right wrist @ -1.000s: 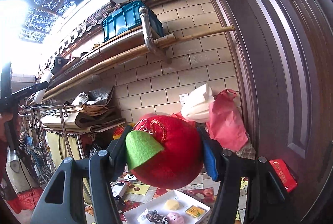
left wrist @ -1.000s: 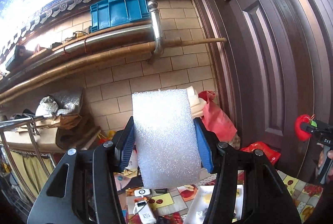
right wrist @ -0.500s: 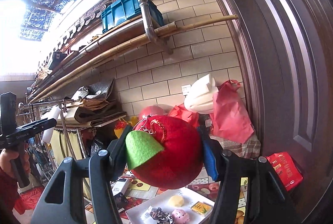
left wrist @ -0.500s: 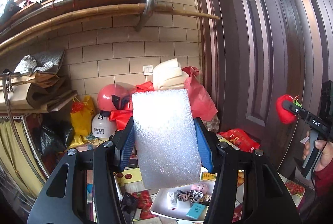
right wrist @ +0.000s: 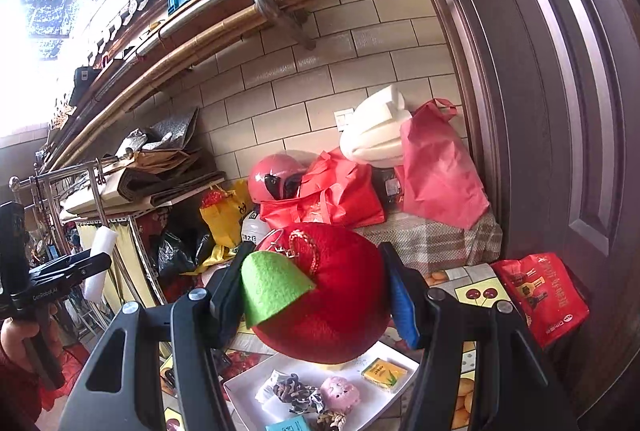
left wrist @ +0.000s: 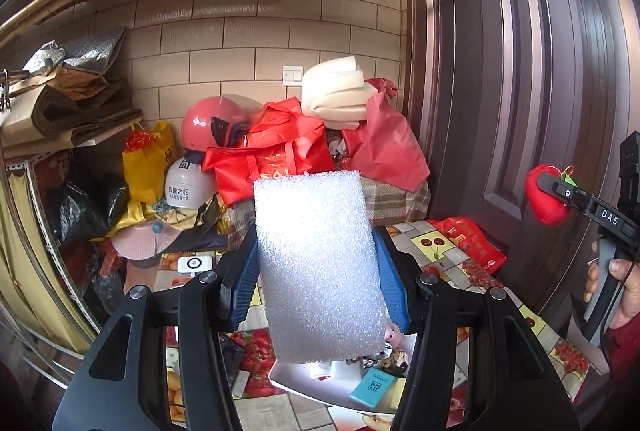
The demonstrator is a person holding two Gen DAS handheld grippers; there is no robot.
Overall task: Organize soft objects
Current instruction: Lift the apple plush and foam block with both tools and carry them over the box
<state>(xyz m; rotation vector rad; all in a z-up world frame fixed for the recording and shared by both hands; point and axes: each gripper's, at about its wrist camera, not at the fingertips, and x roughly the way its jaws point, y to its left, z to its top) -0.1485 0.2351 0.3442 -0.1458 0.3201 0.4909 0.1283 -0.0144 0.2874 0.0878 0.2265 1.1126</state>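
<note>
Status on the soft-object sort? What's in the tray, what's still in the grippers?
Done: the white tray already holds a pink plush, a patterned scrunchie and small packets. In hand: the left gripper is shut on a white foam block; the right gripper is shut on a red plush apple. Both are held above the tray. Left: setting both down.

both grippers (left wrist: 316, 271) (right wrist: 316, 299) are black frames with silver screw heads and ribbed blue pads (left wrist: 245, 281) — white lettering on each body — held from red sleeves (left wrist: 626, 347).
</note>
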